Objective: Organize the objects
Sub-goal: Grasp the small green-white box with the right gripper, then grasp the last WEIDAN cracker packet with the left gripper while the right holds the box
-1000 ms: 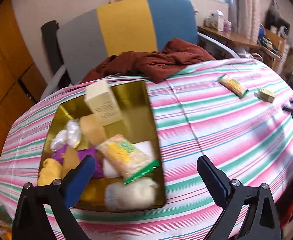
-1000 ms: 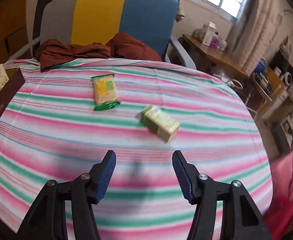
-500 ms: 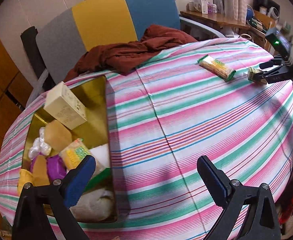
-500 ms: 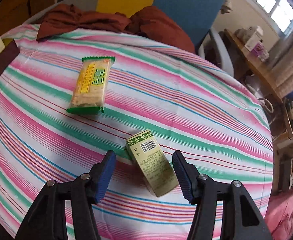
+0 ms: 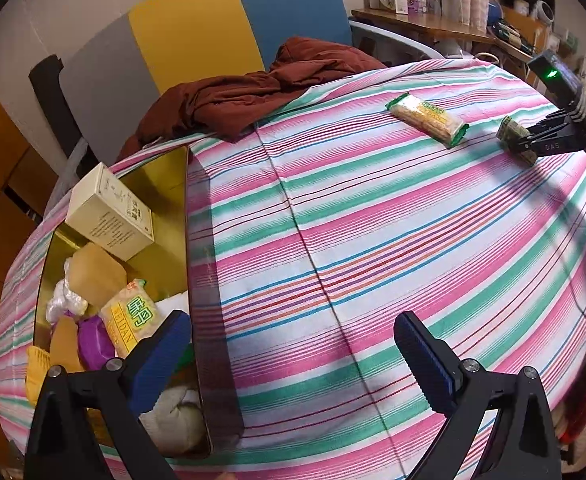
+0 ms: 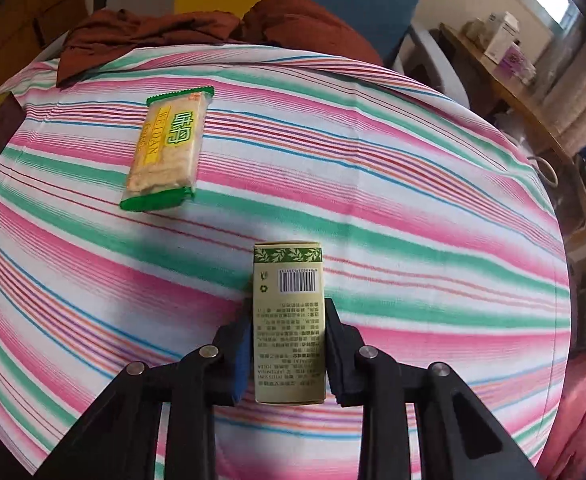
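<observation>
We are in the step of picking up one loose thing from the desk (image 6: 373, 168) to bring it to the golden tray (image 5: 161, 184). Our right tongs (image 6: 287, 354) are closed on the green box (image 6: 287, 320); both pads press its long sides, and the far end with the barcode sticks out ahead of the tongs. We cannot tell if the box is already lifted or if it rests on the striped cloth.

Our left tongs (image 5: 293, 344) are wide open and hold nothing. They hang over the cloth, with the tray just to their left. In the tray we see a cream box (image 5: 109, 210), one cracker packet and several soft wrapped things, so it is already quite full.

Ahead and to the left of the right tongs, well apart from the green box, lies another cracker packet (image 6: 167, 148) on the cloth.

We judge the next move is to raise the green box and carry it far to the left toward the tray. It calls for a firm, level grip, because the box is smooth, and for a free place among the things in the tray. After that the packet remains to be collected.
</observation>
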